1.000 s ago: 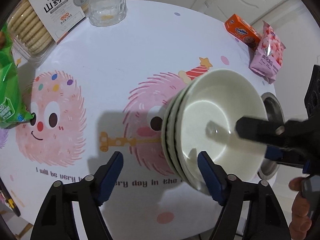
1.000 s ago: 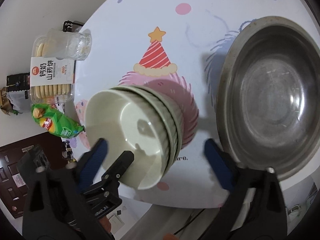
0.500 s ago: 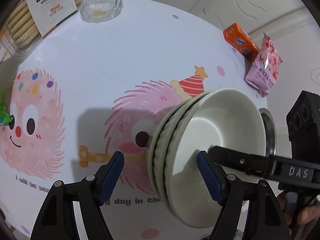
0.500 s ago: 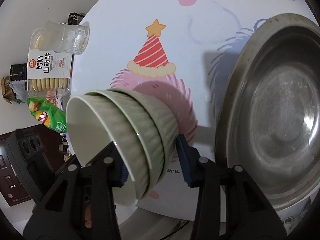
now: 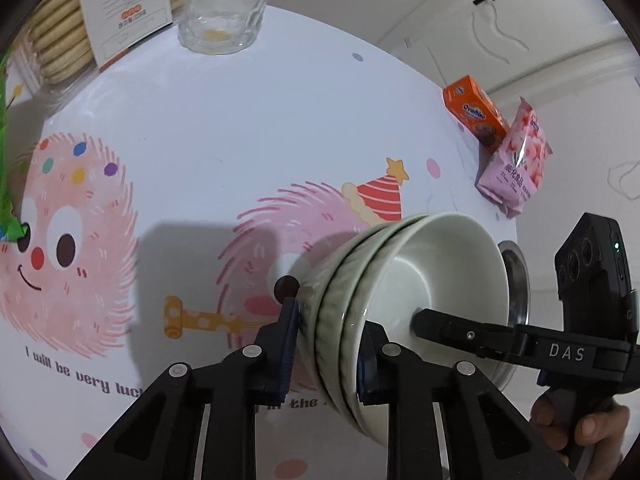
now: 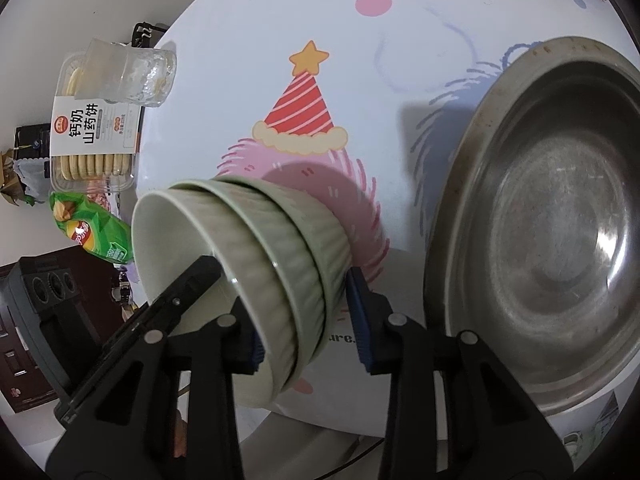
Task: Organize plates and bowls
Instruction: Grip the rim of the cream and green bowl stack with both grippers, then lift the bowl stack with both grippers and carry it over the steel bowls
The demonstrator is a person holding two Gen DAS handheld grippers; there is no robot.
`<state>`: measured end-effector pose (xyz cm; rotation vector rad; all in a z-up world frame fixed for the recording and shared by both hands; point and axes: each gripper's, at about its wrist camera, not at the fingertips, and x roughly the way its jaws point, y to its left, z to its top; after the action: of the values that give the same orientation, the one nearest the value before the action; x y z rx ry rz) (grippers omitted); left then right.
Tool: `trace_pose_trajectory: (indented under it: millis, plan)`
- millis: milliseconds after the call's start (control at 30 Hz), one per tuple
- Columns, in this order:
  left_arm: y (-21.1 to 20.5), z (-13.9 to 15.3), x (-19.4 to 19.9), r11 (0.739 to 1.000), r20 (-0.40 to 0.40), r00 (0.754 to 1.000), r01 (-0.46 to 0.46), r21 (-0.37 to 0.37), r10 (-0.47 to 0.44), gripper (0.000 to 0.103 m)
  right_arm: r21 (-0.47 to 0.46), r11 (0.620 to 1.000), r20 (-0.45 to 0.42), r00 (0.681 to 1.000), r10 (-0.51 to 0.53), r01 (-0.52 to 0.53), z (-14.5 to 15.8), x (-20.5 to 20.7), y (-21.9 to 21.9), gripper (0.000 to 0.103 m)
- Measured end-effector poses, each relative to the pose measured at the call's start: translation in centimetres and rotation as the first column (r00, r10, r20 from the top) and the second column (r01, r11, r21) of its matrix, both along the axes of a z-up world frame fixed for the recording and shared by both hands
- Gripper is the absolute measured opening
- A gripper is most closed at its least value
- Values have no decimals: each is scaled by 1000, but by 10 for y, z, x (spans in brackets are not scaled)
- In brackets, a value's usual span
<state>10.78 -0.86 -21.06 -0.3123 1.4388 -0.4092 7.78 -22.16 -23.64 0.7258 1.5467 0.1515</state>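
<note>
A stack of three pale green ribbed bowls point(image 5: 400, 300) is tipped on its side above the table; it also shows in the right wrist view point(image 6: 256, 256). My left gripper point(image 5: 326, 352) is shut on the stack, one finger inside the top bowl and one at the base. My right gripper point(image 6: 308, 340) is shut on the same stack from the opposite side; its finger point(image 5: 472, 336) reaches into the bowl in the left wrist view.
A large steel basin point(image 6: 560, 248) sits at the table's right. A glass point(image 5: 222, 8), a biscuit tray point(image 5: 80, 28), an orange box point(image 5: 474, 110), a pink snack bag point(image 5: 516, 164) and a green chip bag point(image 6: 92, 236) ring the cartoon tablecloth point(image 5: 200, 160).
Both grippers closed from open onto the bowl stack. The stack tipped further onto its side and lifted off the table.
</note>
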Motion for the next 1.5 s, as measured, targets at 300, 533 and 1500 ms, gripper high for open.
trace_pose_trajectory:
  millis: [300, 533, 1500]
  plan:
    - [-11, 4, 4, 995, -12, 998, 56, 83, -55, 18, -28, 999, 11, 1000, 27, -27, 3, 1, 0, 31]
    - [-9, 5, 3, 994, -12, 999, 50, 101, -49, 17, -70, 996, 20, 998, 60, -59, 6, 2, 7, 29]
    - [7, 53, -5, 990, 56, 997, 52, 129, -60, 17, -99, 990, 97, 989, 108, -99, 47, -8, 30, 28]
